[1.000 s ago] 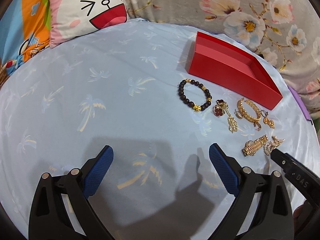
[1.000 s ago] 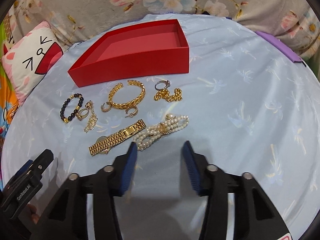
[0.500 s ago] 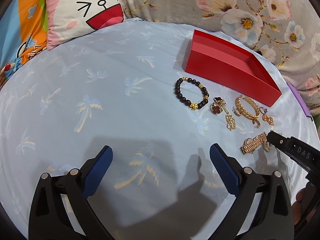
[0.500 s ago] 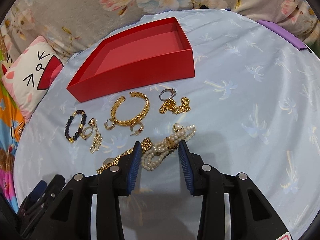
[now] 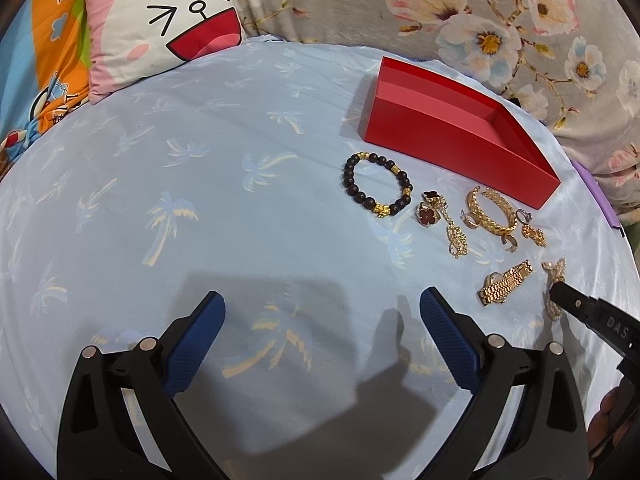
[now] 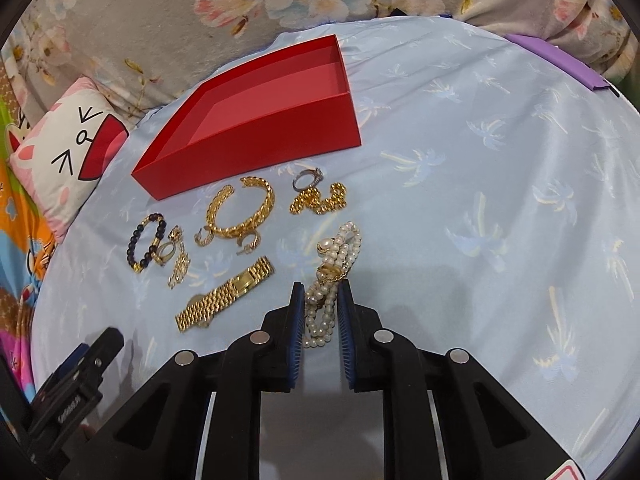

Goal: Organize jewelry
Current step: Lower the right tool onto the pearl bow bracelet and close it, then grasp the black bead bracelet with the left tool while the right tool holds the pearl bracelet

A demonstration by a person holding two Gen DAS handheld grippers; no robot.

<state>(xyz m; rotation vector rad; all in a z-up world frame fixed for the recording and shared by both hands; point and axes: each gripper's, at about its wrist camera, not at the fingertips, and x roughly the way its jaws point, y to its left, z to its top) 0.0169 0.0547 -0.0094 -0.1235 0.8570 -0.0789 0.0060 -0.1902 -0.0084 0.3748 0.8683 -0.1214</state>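
An empty red box (image 6: 256, 120) stands on the blue sheet; it also shows in the left wrist view (image 5: 460, 136). In front of it lie a dark bead bracelet (image 5: 376, 188), a gold bangle (image 6: 240, 212), a gold chain (image 6: 320, 200), a gold watch (image 6: 224, 296) and small rings and earrings. My right gripper (image 6: 320, 300) has closed around the near end of a pearl bracelet (image 6: 336, 264), which still lies on the sheet. My left gripper (image 5: 320, 312) is open and empty over bare sheet, left of the jewelry.
A cartoon pillow (image 5: 160, 28) and a floral blanket (image 5: 480, 20) border the far side. A purple strip (image 6: 560, 60) lies at the sheet's right edge. The right gripper's finger shows in the left wrist view (image 5: 580, 308).
My right gripper has moved forward over the pearl bracelet and its jaws have narrowed onto it. The left gripper has barely moved.
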